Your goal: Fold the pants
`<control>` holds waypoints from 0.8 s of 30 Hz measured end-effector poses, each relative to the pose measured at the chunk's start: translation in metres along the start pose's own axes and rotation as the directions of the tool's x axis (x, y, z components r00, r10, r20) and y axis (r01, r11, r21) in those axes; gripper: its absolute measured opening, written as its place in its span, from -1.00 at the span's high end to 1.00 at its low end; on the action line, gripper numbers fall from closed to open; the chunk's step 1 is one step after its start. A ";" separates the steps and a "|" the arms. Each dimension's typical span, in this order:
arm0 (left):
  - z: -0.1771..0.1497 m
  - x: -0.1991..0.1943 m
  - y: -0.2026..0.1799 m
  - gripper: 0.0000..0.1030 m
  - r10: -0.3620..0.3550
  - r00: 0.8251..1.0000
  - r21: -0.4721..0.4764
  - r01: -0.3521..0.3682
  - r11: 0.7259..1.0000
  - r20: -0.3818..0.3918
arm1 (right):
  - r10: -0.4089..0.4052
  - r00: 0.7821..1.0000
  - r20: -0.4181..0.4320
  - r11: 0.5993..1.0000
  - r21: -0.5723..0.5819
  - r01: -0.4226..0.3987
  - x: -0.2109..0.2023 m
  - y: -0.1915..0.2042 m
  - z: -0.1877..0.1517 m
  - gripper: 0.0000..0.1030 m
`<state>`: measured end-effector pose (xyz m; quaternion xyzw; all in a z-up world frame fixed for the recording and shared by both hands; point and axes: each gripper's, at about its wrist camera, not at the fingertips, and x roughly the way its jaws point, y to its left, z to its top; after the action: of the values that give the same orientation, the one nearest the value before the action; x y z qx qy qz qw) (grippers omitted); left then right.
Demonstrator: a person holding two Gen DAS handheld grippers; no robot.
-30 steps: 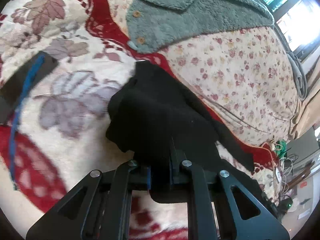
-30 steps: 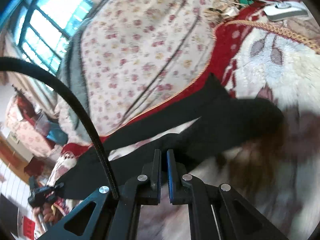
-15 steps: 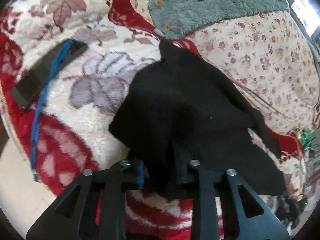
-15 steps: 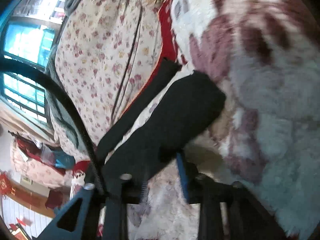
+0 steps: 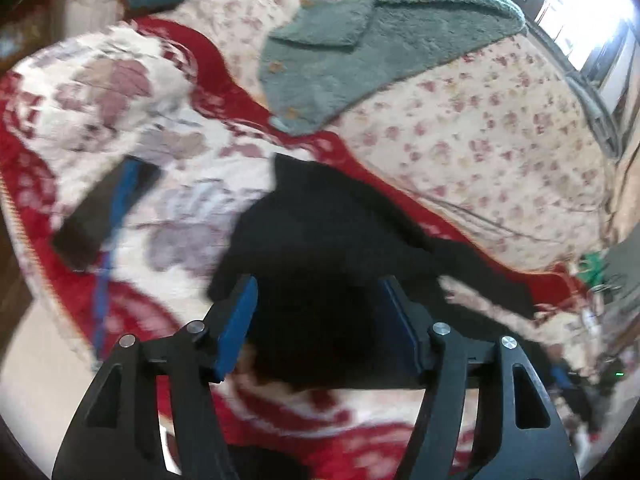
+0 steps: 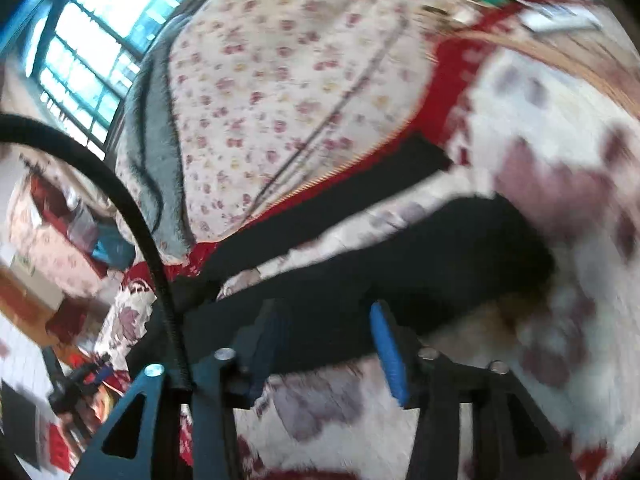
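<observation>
The black pants point(image 5: 320, 248) lie bunched on the red and white floral blanket point(image 5: 180, 200). My left gripper point(image 5: 318, 292) is open, its blue-padded fingers point(image 5: 236, 324) wide apart over the near edge of the pants and holding nothing. In the right wrist view the pants point(image 6: 400, 256) stretch across the blanket point(image 6: 560, 160), with one leg point(image 6: 340, 196) running along the red border. My right gripper point(image 6: 326, 320) is open just above the near edge of the cloth, empty.
A grey-green fleece garment point(image 5: 380, 32) lies on the flowered quilt point(image 5: 480, 128) behind the pants. A dark flat object with a blue strap point(image 5: 104, 212) lies on the blanket to the left. A black cable point(image 6: 132, 216) arcs past the right gripper. The bed edge and floor point(image 5: 28, 360) are at lower left.
Both grippers have opened and let go of the black pants, which now lie on the blanket. Both have pulled back a little from the cloth.
</observation>
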<state>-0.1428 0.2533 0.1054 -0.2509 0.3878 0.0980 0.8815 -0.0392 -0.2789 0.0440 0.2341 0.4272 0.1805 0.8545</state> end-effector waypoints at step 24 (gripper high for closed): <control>0.066 0.186 -0.090 -0.23 -0.142 0.960 -0.113 0.117 0.987 -0.241 | 0.080 0.991 -0.108 0.971 0.232 -0.053 0.125 -0.057 0.070 -0.03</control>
<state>0.0589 0.2067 0.0397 -0.3289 0.4727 0.0268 0.8171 0.0956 -0.2793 -0.0314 0.3343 0.4861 0.1721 0.7889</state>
